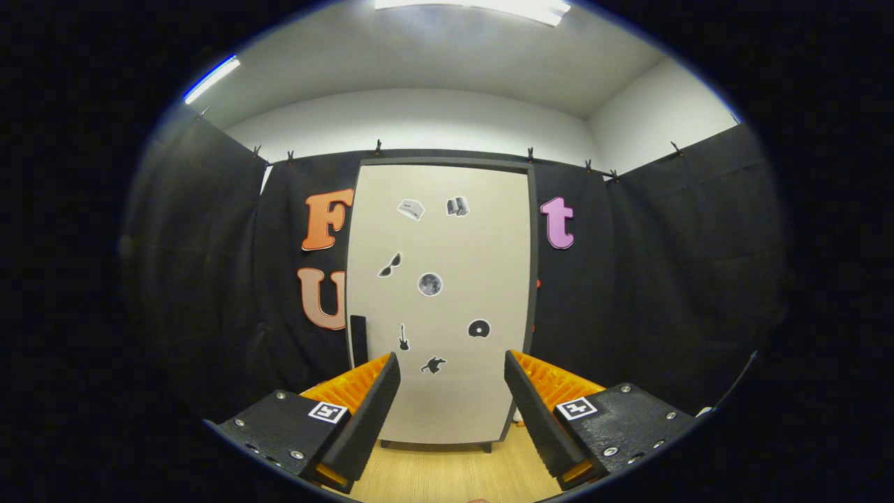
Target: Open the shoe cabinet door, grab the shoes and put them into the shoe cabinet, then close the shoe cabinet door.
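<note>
Looking ahead along our gripper (452, 370), we think the job has hardly begun. The shoe cabinet door (440, 307) looks shut, so step one, opening it, is not done yet. After that we have to grab the shoes, put them inside, and close the door again. We cannot tell where the shoes are from here.

Going from left to right: beyond our left finger hangs the black booth wall (209, 279). Next comes a thin dark handle (358, 339), just past the tip of that left finger, on the door's left edge. We guess that is the part to pull.

Then comes the door itself, straight ahead and beyond both fingers. It is tall, pale and flat, with a dark frame around it. Little stickers (430, 283) dot its front, such as sunglasses, a guitar and a round disc. It stands on a light wooden floor (447, 475).

To the right of the door, past our right finger, more black wall hangs.

Our fingers are spread wide apart and pinch nothing. The door is well apart from them.
</note>
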Available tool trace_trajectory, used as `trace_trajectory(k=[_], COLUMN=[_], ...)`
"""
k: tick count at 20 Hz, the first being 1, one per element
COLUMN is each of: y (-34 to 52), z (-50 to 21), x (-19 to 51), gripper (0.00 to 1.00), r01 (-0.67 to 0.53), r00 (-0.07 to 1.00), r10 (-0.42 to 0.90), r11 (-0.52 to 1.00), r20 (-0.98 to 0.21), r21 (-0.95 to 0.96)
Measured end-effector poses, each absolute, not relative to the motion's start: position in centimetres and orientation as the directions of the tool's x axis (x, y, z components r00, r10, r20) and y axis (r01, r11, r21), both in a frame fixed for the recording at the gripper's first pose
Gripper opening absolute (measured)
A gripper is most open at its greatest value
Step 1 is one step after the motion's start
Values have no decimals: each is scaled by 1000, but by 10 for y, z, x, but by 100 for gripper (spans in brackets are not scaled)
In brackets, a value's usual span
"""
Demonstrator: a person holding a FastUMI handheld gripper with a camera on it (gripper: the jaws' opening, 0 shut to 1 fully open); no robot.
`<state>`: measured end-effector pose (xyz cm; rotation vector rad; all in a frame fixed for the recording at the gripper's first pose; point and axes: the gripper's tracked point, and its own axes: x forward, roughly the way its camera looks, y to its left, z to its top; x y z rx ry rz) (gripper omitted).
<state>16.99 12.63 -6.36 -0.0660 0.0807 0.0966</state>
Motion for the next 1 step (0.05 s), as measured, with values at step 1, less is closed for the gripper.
trace_trajectory(k=[1], y=[115], z=[-62], x=[164], gripper=[93], r01=[-84], r00=[993], r10=[79], r11=[995], r20=[-83], r21=[-55])
